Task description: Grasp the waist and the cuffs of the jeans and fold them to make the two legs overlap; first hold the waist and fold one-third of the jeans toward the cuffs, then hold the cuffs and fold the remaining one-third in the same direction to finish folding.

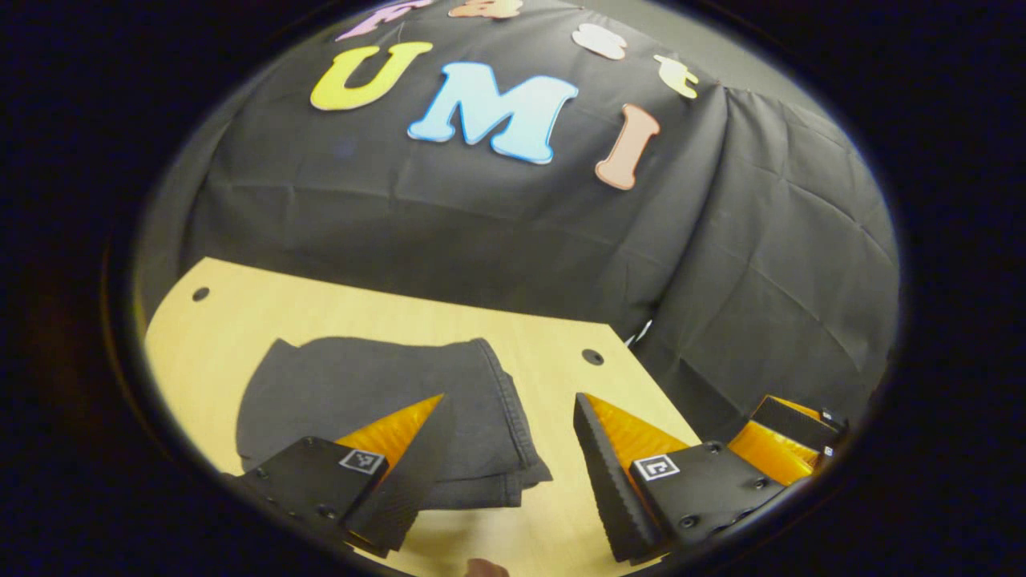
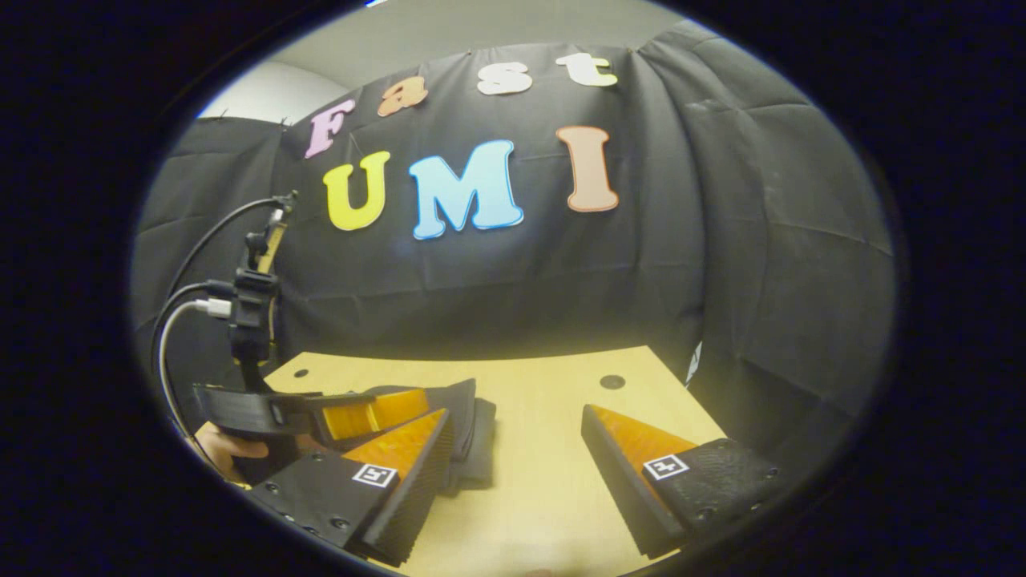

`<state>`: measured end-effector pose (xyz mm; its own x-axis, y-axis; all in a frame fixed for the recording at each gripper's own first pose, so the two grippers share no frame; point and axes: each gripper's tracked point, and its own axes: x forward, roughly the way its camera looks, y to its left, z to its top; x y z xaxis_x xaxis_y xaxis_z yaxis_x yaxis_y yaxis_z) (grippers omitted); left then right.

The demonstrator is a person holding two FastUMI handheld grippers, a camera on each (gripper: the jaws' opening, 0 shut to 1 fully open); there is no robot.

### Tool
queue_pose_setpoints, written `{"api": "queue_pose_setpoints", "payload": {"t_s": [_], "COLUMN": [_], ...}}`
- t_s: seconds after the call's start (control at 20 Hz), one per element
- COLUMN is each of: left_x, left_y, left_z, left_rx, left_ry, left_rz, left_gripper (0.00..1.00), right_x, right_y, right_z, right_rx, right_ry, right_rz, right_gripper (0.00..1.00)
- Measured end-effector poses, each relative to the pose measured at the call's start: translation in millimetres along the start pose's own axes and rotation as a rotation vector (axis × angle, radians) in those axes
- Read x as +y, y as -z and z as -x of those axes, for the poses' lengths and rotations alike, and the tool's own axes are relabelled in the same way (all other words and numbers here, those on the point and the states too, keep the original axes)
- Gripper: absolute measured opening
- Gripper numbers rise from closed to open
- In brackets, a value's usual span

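Jeans (image 1: 377,417), dark and already folded into a compact bundle, lie flat on the light wooden desk (image 1: 553,521) just beyond our left tool (image 1: 509,453), whose two fingers stand wide apart and grip nothing; in the left gripper view one finger overlaps the near edge of the bundle while the other sits over bare wood to the side, and we cannot tell whether either touches the fabric. At the lower right rim of that view we see part of the other tool, beside the desk's edge. In the right gripper view our right tool (image 2: 513,465) is likewise spread open and empty over bare desk, with the jeans (image 2: 479,437) showing as a dark stack just past its left finger. The left tool (image 2: 385,409) appears there too, held low over the jeans by a hand (image 2: 228,449) at the left edge. Above that hand a small mount with cables (image 2: 184,308) rises from the tool. Farther back, two round holes (image 1: 592,357) mark the desk's far part, and behind the desk hangs the black cloth wall (image 1: 481,232), creased and draped down to the desk's rear edge.
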<state>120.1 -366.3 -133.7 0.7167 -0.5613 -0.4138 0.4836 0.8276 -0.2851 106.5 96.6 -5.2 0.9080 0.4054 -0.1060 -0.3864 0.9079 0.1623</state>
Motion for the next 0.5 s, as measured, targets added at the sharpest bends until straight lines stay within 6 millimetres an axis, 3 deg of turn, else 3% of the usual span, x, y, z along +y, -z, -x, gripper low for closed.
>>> {"api": "queue_pose_setpoints", "payload": {"t_s": [0.2,0.45,0.5], "left_x": [20,41,42], "left_y": [-36,-39,-39], "left_z": [74,154,166], "left_rx": [-0.117,-0.202,-0.213], "left_ry": [-0.065,-0.128,-0.132], "left_rz": [-0.101,-0.175,-0.183], "left_gripper": [0.97,0.98,0.98], "right_x": [9,21,23], "right_y": [-17,-29,-31], "right_z": [36,73,79], "right_rx": [-0.076,-0.127,-0.137], "right_ry": [0.04,0.083,0.085], "right_rz": [0.019,0.111,0.129], "right_gripper": [0.95,0.95,0.89]}}
